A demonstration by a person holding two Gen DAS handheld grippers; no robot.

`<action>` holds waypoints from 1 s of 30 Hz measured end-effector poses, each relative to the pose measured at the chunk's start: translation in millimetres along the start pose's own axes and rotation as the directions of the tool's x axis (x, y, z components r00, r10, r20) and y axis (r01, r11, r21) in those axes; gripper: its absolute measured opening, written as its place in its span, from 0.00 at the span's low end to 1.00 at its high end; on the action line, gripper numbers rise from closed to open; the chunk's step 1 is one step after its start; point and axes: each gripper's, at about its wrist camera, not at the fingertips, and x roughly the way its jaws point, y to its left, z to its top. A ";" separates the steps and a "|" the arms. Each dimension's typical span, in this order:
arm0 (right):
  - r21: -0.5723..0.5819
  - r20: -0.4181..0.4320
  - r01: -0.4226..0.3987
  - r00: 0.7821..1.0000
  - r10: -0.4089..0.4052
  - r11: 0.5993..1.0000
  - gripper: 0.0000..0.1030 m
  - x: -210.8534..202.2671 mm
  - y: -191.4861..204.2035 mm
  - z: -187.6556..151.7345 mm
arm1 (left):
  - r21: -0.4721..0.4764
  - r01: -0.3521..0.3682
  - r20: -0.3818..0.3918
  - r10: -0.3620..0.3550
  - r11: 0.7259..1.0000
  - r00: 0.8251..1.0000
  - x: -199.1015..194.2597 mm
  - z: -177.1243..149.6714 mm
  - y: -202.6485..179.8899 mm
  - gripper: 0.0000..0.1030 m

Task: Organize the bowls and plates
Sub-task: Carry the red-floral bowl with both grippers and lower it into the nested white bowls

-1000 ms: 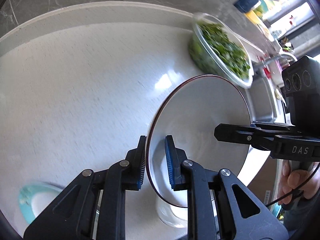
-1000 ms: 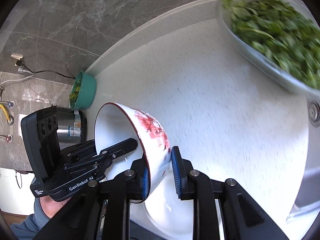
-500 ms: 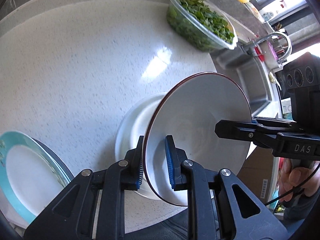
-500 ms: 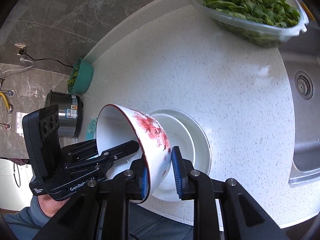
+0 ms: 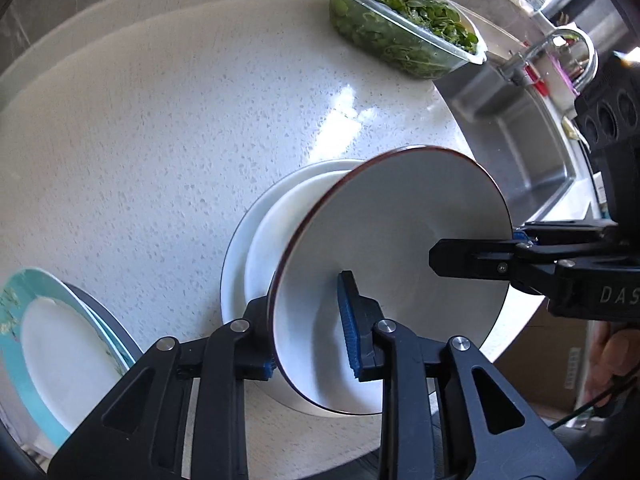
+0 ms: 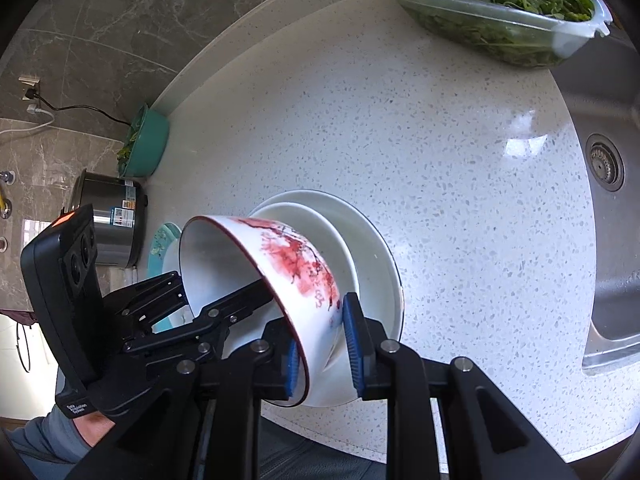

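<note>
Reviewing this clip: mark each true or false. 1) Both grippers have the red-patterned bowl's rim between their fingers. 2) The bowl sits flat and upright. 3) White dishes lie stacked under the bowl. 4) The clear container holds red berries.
1) True: the left gripper and right gripper each straddle the rim of the red-patterned bowl.
2) False: it is tilted on its side.
3) True: the white dishes are beneath it.
4) False: the clear container holds leafy greens.

One red-patterned bowl, one white bowl, one white plate, one teal-rimmed plate, two tubs of greens
</note>
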 end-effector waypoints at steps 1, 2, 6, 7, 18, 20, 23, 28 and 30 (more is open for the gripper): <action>-0.006 0.003 0.007 1.000 -0.007 1.000 0.23 -0.2 0.6 0.3 | 0.006 -0.005 0.005 0.005 1.000 1.000 -0.2 0.1 -0.5 0.24; -0.012 0.004 0.014 1.000 -0.014 1.000 0.23 0.2 2.2 1.2 | 0.011 -0.012 0.008 0.012 1.000 1.000 -0.1 1.4 -1.7 0.25; -0.020 0.013 0.039 0.999 -0.039 0.999 0.23 0.9 7.0 1.2 | 0.027 -0.029 0.022 0.028 0.999 0.999 0.1 2.3 -5.9 0.31; -0.016 0.017 0.041 0.999 -0.041 0.999 0.23 0.9 8.0 1.0 | 0.026 -0.026 0.023 0.025 0.999 0.999 0.4 2.8 -5.8 0.32; -0.059 0.041 0.089 0.995 -0.087 0.994 0.23 0.5 10.7 4.8 | -0.034 0.042 -0.011 -0.042 0.999 0.999 19.0 14.2 -3.9 0.33; -0.066 0.042 0.092 0.995 -0.090 0.994 0.22 1.8 11.1 5.4 | -0.034 0.043 -0.009 -0.044 0.998 0.999 19.1 15.7 -4.9 0.34; -0.095 0.040 0.120 0.992 -0.116 0.988 0.21 3.1 15.8 5.2 | -0.036 0.074 0.004 -0.074 0.997 0.997 16.0 14.2 -6.2 0.43; -0.096 0.036 0.131 0.991 -0.128 0.987 0.15 5.0 14.7 2.1 | -0.048 0.104 0.080 -0.100 0.993 0.992 1.3 10.9 -0.7 0.58; -0.095 0.036 0.132 0.991 -0.130 0.987 0.13 5.5 14.5 2.2 | -0.057 0.114 0.103 -0.108 0.992 0.989 -3.7 9.7 3.3 0.68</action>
